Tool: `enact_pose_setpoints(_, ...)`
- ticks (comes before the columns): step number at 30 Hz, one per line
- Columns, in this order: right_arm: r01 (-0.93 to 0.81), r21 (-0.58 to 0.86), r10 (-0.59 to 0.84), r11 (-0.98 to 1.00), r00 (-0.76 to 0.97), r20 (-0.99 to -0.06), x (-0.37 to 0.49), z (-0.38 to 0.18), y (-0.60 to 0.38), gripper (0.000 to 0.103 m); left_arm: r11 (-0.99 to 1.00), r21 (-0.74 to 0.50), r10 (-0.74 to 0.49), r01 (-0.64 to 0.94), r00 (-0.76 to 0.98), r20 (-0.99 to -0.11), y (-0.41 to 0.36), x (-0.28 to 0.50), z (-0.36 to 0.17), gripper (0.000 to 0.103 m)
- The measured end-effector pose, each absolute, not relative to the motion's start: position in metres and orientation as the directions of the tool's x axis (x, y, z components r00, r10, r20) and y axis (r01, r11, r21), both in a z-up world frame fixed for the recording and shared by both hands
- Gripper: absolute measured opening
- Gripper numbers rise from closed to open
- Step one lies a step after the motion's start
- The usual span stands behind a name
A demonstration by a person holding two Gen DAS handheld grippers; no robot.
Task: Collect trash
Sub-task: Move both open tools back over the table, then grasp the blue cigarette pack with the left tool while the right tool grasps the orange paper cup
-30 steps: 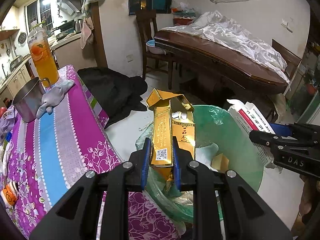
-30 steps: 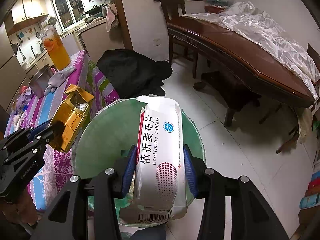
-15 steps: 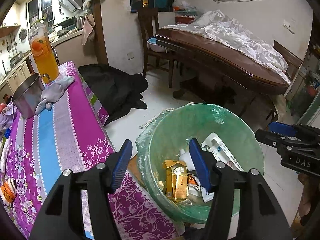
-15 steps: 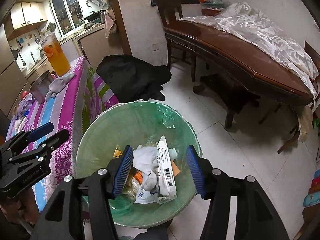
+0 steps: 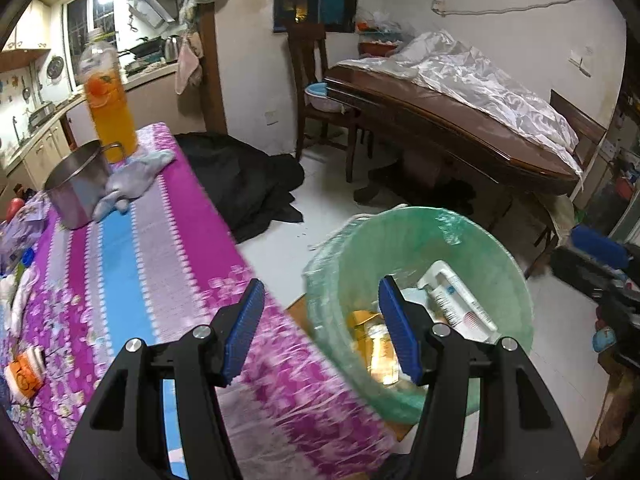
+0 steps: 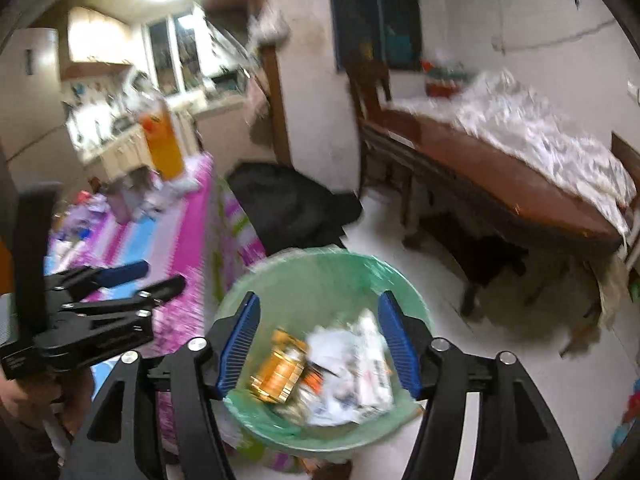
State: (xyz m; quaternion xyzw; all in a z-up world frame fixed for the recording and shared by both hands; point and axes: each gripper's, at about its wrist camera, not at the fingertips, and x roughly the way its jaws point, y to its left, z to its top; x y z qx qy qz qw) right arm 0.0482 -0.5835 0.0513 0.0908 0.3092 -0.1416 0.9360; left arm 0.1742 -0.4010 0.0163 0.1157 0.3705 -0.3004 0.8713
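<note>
Trash lies now inside the green-lined bin, and nothing is between the fingers of either gripper. The left gripper has its blue fingers apart and empty, half above the counter edge and half above the bin; the right gripper has been opening its fingers just now and they stand wide apart over the bin mouth, also with nothing between them. Below them I see the gold carton and the white tablet box on top of crumpled paper (the right view is blurred, so small pieces I cannot name). Both boxes look like thin cardboard, light and easy to crush, so I judge that a gentle hold across the two flat long faces is better than a hold on the open flap end. The bin liner is thin soft film and will slip or tear if it is pinched. Farther out on the counter stand a metal pot, a grey cloth and a tall bottle of orange drink, which looks heavy and not like trash; some small wrappers lie at the near left edge, maybe the next things to take.
</note>
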Motion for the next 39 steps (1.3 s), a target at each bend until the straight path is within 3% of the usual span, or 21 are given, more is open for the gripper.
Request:
enact_pose_setpoints(6, 0.154, 0.126, -0.065, 0.980, 0.844, -0.533, 0.052, 0.050, -0.517, 0.070, 0.838, -0.008, -0.394, 0.545, 0.594, -0.701, -0.327, 0.181, 0.016, 0.060)
enact_pose_setpoints(15, -0.242, 0.077, 0.237, 0.967, 0.754, -0.613, 0.116, 0.022, -0.377, 0.071, 0.963, -0.021, -0.202, 0.267, 0.672, -0.712, -0.132, 0.219, 0.016, 0.063)
enact_pose_setpoints(20, -0.545, -0.097, 0.340, 0.833, 0.642, -0.688, 0.146, 0.013, -0.276, 0.071, 0.995, -0.081, -0.103, 0.064, 0.665, -0.740, -0.016, 0.236, 0.014, 0.063)
enact_pose_setpoints(29, -0.799, -0.244, 0.370, 0.550, 0.495, -0.786, 0.230, 0.015, -0.155, 0.071, 0.992, -0.122, -0.085, -0.024, 0.586, -0.806, 0.079, 0.240, -0.004, 0.063)
enact_pose_setpoints(39, -0.874, -0.166, 0.357, 0.457, 0.352, -0.865, 0.310, -0.025, -0.116, 0.070, 0.978, -0.206, -0.158, -0.037, 0.511, -0.845, 0.117, 0.254, -0.042, 0.063)
